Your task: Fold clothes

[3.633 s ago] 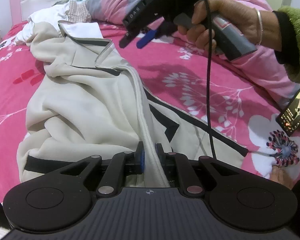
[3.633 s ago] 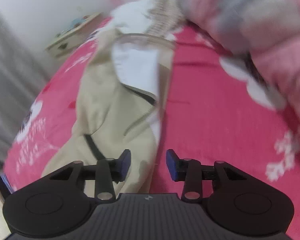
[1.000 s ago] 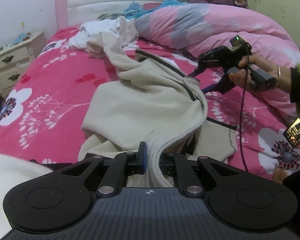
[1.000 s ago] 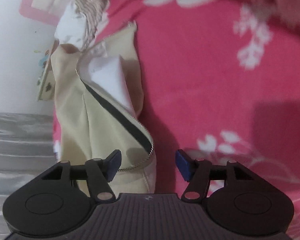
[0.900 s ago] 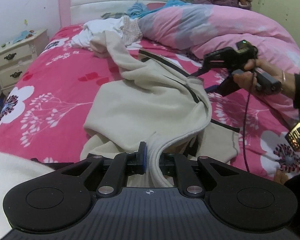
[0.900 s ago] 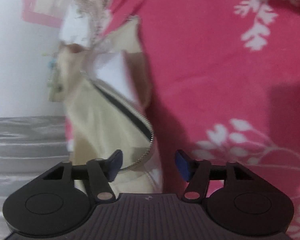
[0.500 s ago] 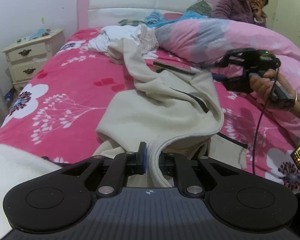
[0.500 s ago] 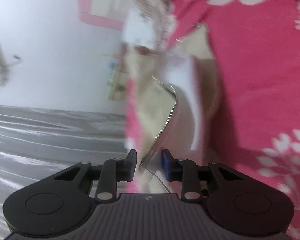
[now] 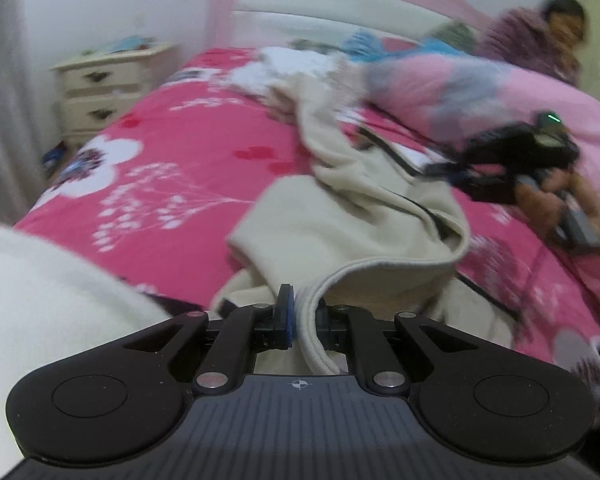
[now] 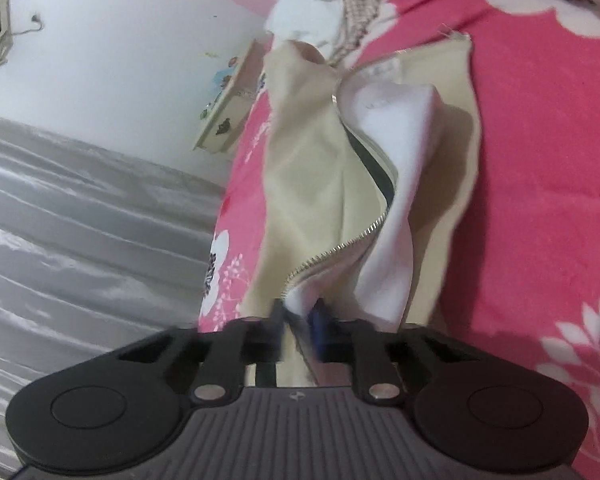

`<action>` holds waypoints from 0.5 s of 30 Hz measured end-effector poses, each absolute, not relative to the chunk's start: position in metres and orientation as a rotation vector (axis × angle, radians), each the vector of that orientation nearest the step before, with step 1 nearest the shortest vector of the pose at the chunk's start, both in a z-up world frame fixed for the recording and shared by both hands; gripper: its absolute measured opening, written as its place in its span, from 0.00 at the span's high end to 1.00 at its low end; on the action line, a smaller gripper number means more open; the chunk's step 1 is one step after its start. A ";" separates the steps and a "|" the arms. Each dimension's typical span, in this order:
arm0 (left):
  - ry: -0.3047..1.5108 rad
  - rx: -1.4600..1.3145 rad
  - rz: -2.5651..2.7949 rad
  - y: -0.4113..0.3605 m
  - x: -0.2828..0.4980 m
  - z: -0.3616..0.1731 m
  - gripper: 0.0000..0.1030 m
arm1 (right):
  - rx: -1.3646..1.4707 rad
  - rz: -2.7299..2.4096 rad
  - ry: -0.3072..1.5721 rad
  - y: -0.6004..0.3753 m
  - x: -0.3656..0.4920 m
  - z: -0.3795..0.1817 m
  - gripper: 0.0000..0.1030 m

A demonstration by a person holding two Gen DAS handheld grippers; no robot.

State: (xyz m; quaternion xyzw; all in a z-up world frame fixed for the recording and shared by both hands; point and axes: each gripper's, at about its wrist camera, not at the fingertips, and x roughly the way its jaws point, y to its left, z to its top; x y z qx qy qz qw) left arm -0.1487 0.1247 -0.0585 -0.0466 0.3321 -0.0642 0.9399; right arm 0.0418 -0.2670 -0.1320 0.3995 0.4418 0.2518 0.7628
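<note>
Cream fleece jacket [image 9: 340, 216], dark-trimmed, metal zip: lies crumpled across the middle of the left wrist view, on the pink floral bedspread [image 9: 172, 160], one part trailing toward the headboard at upper centre.

Left gripper [image 9: 300, 314]: my fingers are clamped tight on the jacket's thick ribbed hem, which loops up out of the jaws at lower centre. No change in this grip over the last second.

Right gripper [image 10: 298, 320]: a second ago its jaws stood wide beside the zip edge; now they are closing, with the zip edge [image 10: 340, 246] and white lining between them at lower centre of the right wrist view. The pads look to be on the cloth already. In the left wrist view this gripper sits at right of frame, at the jacket's far edge.

Other items: white nightstand [image 9: 104, 88] at upper left; pile of clothes [image 9: 300, 68] near the headboard; pink duvet [image 9: 480, 92] at upper right, a seated person behind it.

Meaning for the task, as I judge it: both ends of the jacket are now secured, so I can lift, stretch it flat and begin the first fold.
</note>
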 end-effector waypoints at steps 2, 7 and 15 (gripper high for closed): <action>0.588 -0.158 -0.049 0.136 -0.147 -0.042 0.95 | 0.943 0.591 0.864 -0.274 0.036 -0.109 0.89; 0.332 -0.357 -0.003 0.165 -0.141 0.029 0.95 | 1.012 0.714 0.542 -0.297 0.019 -0.019 0.89; 0.006 -0.518 -0.147 0.181 -0.150 0.157 0.96 | 0.933 0.851 0.149 -0.313 -0.043 0.146 0.89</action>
